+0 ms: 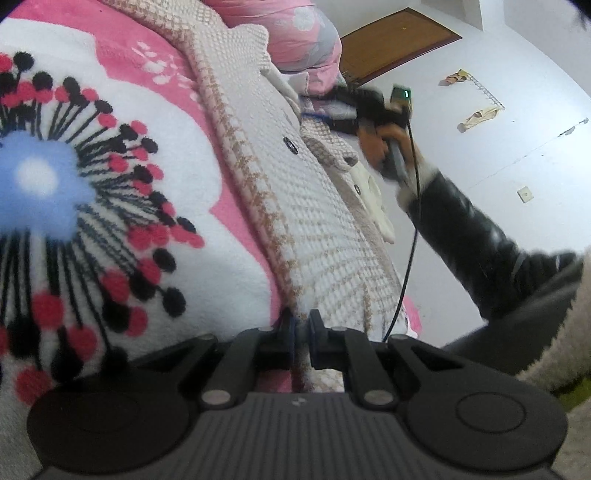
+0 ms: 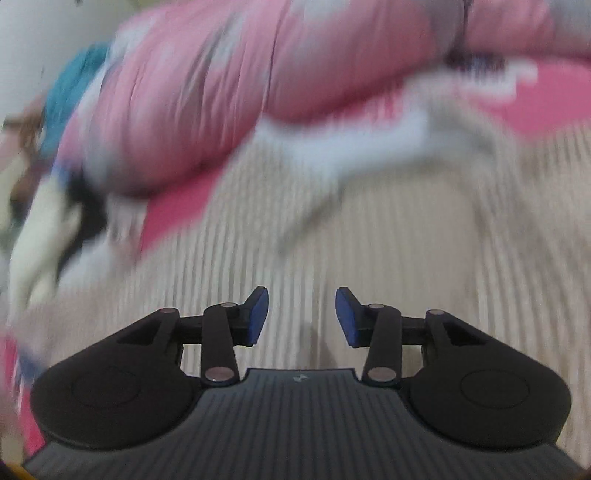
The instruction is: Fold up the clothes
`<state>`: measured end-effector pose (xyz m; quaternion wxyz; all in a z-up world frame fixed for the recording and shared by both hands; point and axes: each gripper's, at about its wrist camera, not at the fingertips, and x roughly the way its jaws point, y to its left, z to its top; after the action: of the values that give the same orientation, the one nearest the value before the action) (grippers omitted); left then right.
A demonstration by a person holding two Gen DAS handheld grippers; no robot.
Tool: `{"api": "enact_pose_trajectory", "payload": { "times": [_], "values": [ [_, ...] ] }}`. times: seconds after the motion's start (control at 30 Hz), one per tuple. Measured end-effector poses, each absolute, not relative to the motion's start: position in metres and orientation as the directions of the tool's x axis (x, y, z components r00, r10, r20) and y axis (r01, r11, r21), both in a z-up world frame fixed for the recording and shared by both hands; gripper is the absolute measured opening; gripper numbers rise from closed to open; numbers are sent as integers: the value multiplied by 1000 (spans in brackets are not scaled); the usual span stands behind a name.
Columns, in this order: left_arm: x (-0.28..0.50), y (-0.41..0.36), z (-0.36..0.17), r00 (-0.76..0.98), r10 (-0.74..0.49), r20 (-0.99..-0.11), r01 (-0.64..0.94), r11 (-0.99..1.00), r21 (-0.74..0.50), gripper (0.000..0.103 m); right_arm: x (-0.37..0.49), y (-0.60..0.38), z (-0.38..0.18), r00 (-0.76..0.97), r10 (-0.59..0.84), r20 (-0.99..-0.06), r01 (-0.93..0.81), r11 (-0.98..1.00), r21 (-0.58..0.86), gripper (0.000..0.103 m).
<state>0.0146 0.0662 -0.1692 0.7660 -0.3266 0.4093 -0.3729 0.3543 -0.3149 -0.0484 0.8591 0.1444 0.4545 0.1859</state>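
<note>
Bed covered by pink fleece blanket (image 1: 122, 55) with white patches and a red-and-black dotted flower print. Pink floral quilt (image 1: 295, 33) bunched at its far end. Pale grey floor (image 1: 517, 177) beyond the bed. Brown wooden door (image 1: 399, 40) in the white wall. Lighting even, diffuse.

Even soft light, fisheye-bent edges w/ dark corners; right view heavily motion-blurred.

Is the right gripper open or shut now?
Open: the right gripper shows a clear gap between its blue pads, nothing between them, above the beige knit garment.
</note>
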Motion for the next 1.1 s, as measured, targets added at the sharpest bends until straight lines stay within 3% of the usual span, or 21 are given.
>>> {"api": "enact_pose_trajectory", "payload": {
  "times": [0.17,0.27,0.33,0.57,0.9,1.1],
  "values": [
    [14,61,-161,394,-820,-416,275,537,-798,14,299,-311,-85,422,453,-785,-189,891,413,37],
    [14,57,-155,404,-809,-427,269,551,-790,19,282,-307,-89,446,493,-747,-196,868,456,10],
    [15,54,-151,410,-801,-436,264,562,-784,17,278,-303,-90,469,498,-729,-218,866,450,4],
    [15,47,-141,421,-771,-477,285,612,-738,15,273,-307,-61,590,495,-638,-281,867,412,2],
    [14,44,-139,412,-769,-489,263,614,-744,29,288,-307,-46,650,523,-552,-267,837,478,2],
    [12,45,-137,404,-777,-484,244,601,-761,38,306,-304,-77,626,444,-640,-189,884,428,7]
  ]
}}
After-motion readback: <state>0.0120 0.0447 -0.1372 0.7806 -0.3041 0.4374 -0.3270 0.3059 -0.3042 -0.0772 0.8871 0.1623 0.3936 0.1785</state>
